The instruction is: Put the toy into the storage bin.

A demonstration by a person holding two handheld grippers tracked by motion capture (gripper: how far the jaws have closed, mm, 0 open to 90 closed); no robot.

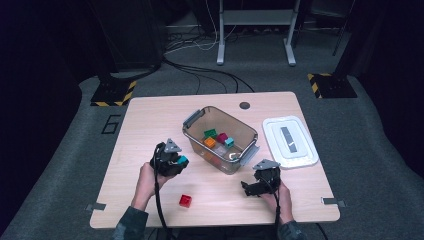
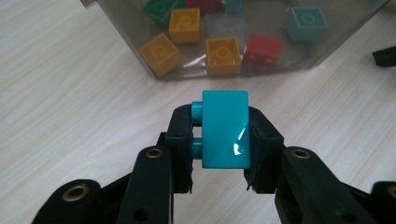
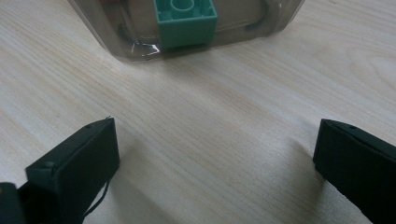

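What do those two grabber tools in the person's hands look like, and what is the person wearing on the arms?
Both are black. The left gripper and the right gripper each carry a grey three-cornered plate on top and trail a black cable back toward the person. Close up, the left gripper's arms have brass-coloured rivets and blocky black pads; the right gripper's pads are flat black blocks. The sleeves look dark, greenish and patterned.

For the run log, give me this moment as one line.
left gripper: shut on teal brick, beside clear bin | right gripper: open, empty, over table | red brick: loose on table
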